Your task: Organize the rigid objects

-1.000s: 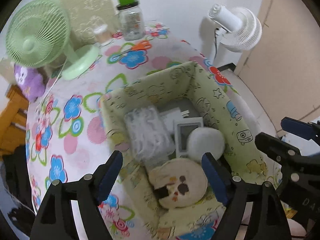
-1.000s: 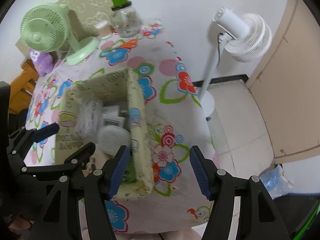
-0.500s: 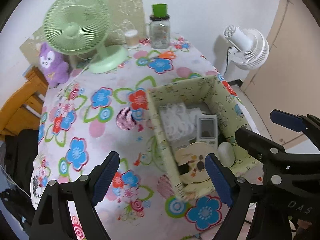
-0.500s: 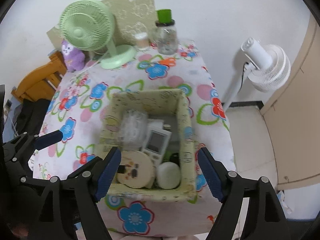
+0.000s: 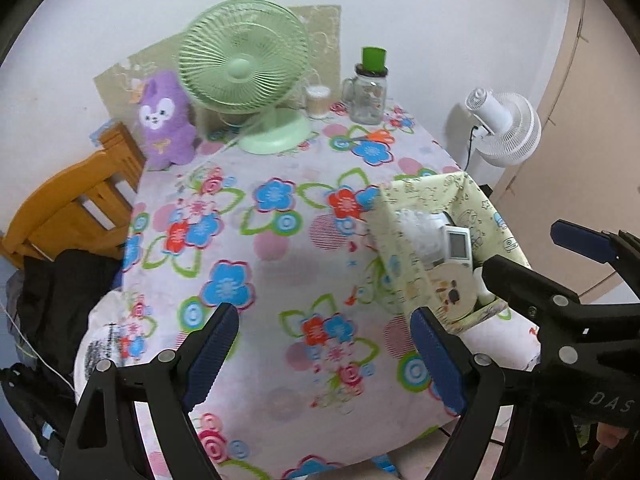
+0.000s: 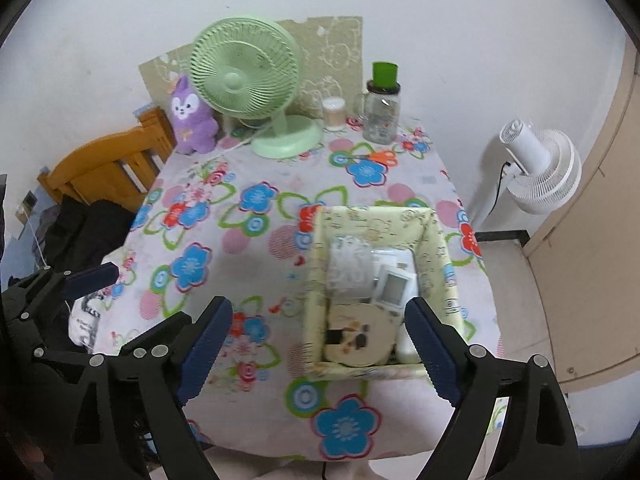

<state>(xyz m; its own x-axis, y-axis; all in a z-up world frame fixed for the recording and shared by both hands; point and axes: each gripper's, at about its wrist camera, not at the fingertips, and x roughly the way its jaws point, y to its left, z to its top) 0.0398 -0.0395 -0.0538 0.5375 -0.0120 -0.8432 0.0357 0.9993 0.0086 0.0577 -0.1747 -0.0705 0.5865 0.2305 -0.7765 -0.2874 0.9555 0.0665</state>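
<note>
Table (image 6: pixel 280 184) under a flowered cloth, carrying a pale yellow fabric box (image 6: pixel 434 248) that is sitting near the right edge, lower right of centre in the right wrist view and at the right of the left wrist view (image 5: pixel 404 264). Box contents: a white remote control (image 6: pixel 394 286) with a grey screen, a clear plastic packet (image 6: pixel 346 266), a round cream case (image 6: pixel 358 334) with dark cartoon marks, and a small white object (image 6: pixel 406 346) beside it. Left gripper (image 5: pixel 324 356) is hovering with jaws wide apart over bare cloth, holding nothing; its jaws have just been opening. Right gripper (image 6: pixel 320 350) is likewise hanging wide open and empty, the box front lying in the picture between its blue pads without contact; its jaws have just been opening too. Back row: green desk fan (image 6: pixel 256 92), purple plush toy (image 6: pixel 192 120), small white cup (image 6: pixel 334 112), glass jar (image 6: pixel 380 116) with green lid, orange scissors (image 6: pixel 378 156). White standing fan (image 6: pixel 540 168) is showing at right, wooden chair (image 6: pixel 104 168) at left. The right wrist view is looking straight down into the box, showing all four walls; the left wrist view is showing only its near side and part of the contents, plus the right gripper's arm bearing the letters "DAS" (image 5: pixel 608 400). A white bag (image 6: pixel 86 326) with dark print, unreadable, is hanging at the table's left edge.
</note>
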